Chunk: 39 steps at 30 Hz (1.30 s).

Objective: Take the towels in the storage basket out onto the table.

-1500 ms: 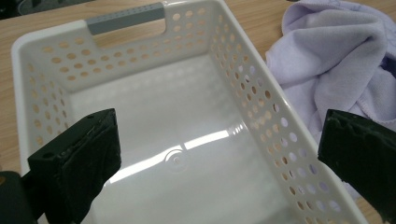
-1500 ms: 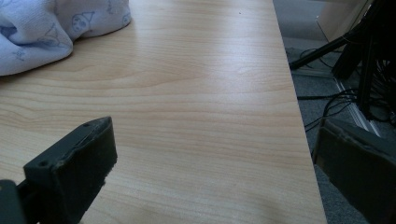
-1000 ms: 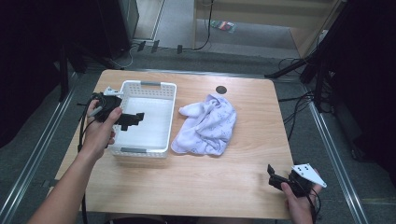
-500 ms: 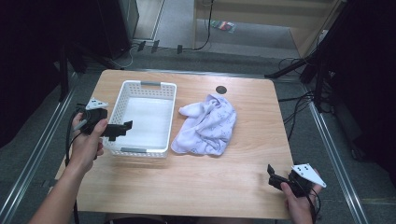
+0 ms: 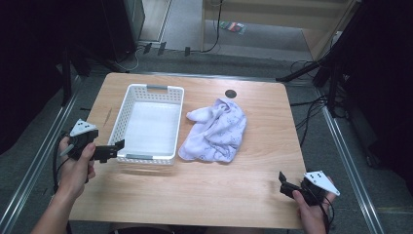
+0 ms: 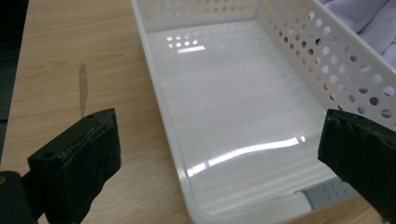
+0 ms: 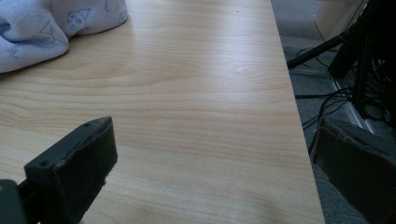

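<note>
Table (image 5: 204,195): light wood top; bare along the near edge between the two hands.
Basket (image 5: 148,123): white perforated plastic, left half of the table, long side running away from the person. Nothing inside; glossy floor catches the ceiling light in the left gripper view (image 6: 243,121).
Cloth (image 5: 215,129): pale lilac with a small printed pattern, crumpled in a heap just right of the basket, near edge about level with the basket's near rim. Whether it touches the basket wall cannot be told.
Dark disc (image 5: 231,93): small round mark or object on the table beyond the cloth, near the far edge.
Left gripper (image 5: 113,148): held at the basket's near left corner, jaws wide apart, nothing between them. Its own view looks into the basket, one jaw over bare table, the other over the basket's right wall.
Right gripper (image 5: 285,184): near right corner of the table, well apart from the cloth, jaws spread, holding nothing. Cloth (image 7: 51,23) sits at upper left of its view.
Surroundings: grey floor, cables (image 5: 311,105) and dark stand legs (image 5: 331,73) right of the table; metal rail (image 5: 34,161) along the left.
</note>
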{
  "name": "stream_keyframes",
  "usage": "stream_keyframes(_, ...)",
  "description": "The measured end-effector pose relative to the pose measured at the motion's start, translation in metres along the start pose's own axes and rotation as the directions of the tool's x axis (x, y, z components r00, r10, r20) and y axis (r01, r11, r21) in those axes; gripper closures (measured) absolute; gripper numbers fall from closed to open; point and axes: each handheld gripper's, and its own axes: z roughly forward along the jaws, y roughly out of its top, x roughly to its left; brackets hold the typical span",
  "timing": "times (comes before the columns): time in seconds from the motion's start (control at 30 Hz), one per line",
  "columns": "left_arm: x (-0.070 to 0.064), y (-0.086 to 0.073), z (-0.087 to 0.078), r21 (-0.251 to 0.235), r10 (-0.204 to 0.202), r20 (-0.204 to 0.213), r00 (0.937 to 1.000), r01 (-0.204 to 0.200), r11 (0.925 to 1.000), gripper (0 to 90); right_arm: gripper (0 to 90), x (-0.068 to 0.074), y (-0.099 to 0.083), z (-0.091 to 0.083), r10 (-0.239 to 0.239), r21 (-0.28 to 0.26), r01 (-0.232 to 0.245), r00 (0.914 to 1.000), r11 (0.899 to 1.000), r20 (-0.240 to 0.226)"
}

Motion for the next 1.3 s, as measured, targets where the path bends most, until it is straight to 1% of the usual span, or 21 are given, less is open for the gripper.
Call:
stream_keyframes(0.17, 0.006, -0.014, -0.01, -0.043, -0.015, 0.01, 0.9998, 0.015, 0.9989, 0.0, 0.0, 0.0, 0.0, 0.0, -0.002, 0.001, 0.002, 1.0, 1.0, 0.002)
stream_keyframes(0.27, 0.008, -0.024, -0.016, -0.071, -0.01, -0.004, 0.9999, 0.009, 0.9975, 0.0, 0.0, 0.0, 0.0, 0.0, 0.0, 0.001, 0.0, 1.0, 1.0, 0.004)
stream_keyframes(0.37, 0.014, -0.034, -0.02, -0.083, -0.012, -0.01, 0.9999, 0.011, 0.9965, 0.0, 0.0, 0.0, 0.0, 0.0, 0.0, 0.001, 0.0, 1.0, 1.0, 0.005)
stream_keyframes(0.5, 0.021, -0.044, -0.023, -0.103, -0.039, -0.009, 0.9992, 0.038, 0.994, 0.0, 0.0, 0.001, 0.0, 0.0, -0.002, 0.003, 0.002, 1.0, 1.0, 0.007)
stream_keyframes(0.53, 0.021, -0.044, -0.023, -0.103, -0.039, -0.009, 0.9992, 0.038, 0.994, 0.0, 0.0, 0.001, 0.0, 0.0, -0.002, 0.003, 0.002, 1.0, 1.0, 0.007)
stream_keyframes(0.6, 0.026, -0.052, -0.025, -0.113, -0.045, -0.015, 0.9989, 0.043, 0.9927, 0.0, 0.0, 0.0, 0.0, 0.0, -0.001, 0.003, 0.001, 1.0, 1.0, 0.008)
stream_keyframes(0.7, 0.03, -0.059, -0.026, -0.115, -0.056, -0.02, 0.9982, 0.054, 0.9919, 0.0, 0.0, 0.0, 0.0, 0.0, -0.001, 0.003, 0.001, 1.0, 1.0, 0.01)
stream_keyframes(0.77, 0.034, -0.065, -0.027, -0.113, -0.073, -0.011, 0.9973, 0.071, 0.991, 0.0, 0.0, 0.0, 0.0, 0.0, -0.001, 0.002, 0.001, 1.0, 1.0, 0.009)
stream_keyframes(0.8, 0.035, -0.067, -0.027, -0.116, -0.079, -0.013, 0.9968, 0.077, 0.9903, 0.0, 0.0, 0.0, 0.0, 0.0, -0.001, 0.002, 0.001, 0.9999, 1.0, 0.01)
stream_keyframes(0.87, 0.036, -0.07, -0.027, -0.115, -0.081, -0.015, 0.9966, 0.079, 0.9902, 0.0, 0.0, 0.001, 0.0, 0.0, 0.0, 0.002, 0.0, 0.9999, 1.0, 0.01)
stream_keyframes(0.9, 0.038, -0.075, -0.027, -0.118, -0.085, -0.016, 0.9962, 0.083, 0.9896, 0.0, 0.0, 0.001, 0.0, 0.0, 0.0, 0.001, 0.0, 0.9999, 1.0, 0.011)
stream_keyframes(1.0, 0.04, -0.081, -0.028, -0.116, -0.088, -0.015, 0.996, 0.085, 0.9895, 0.0, 0.0, 0.001, 0.0, 0.0, 0.0, 0.0, 0.0, 0.9999, 1.0, 0.012)
stream_keyframes(1.13, 0.047, -0.089, -0.028, -0.113, -0.116, -0.017, 0.9931, 0.113, 0.9871, 0.0, 0.0, 0.0, 0.0, 0.0, 0.002, -0.001, -0.002, 0.9999, 1.0, 0.01)
stream_keyframes(1.17, 0.048, -0.091, -0.028, -0.113, -0.118, -0.015, 0.993, 0.115, 0.9869, 0.0, 0.0, 0.0, 0.0, 0.0, 0.003, -0.002, -0.003, 1.0, 1.0, 0.009)
stream_keyframes(1.23, 0.051, -0.097, -0.026, -0.107, -0.104, -0.045, 0.9936, 0.098, 0.9894, 0.0, 0.0, 0.001, 0.0, -0.001, 0.005, -0.002, -0.005, 1.0, 1.0, 0.007)
stream_keyframes(1.3, 0.051, -0.103, -0.022, -0.082, -0.07, -0.084, 0.994, 0.063, 0.9947, 0.0, 0.0, 0.0, 0.0, -0.001, 0.006, -0.002, -0.006, 1.0, 1.0, 0.007)
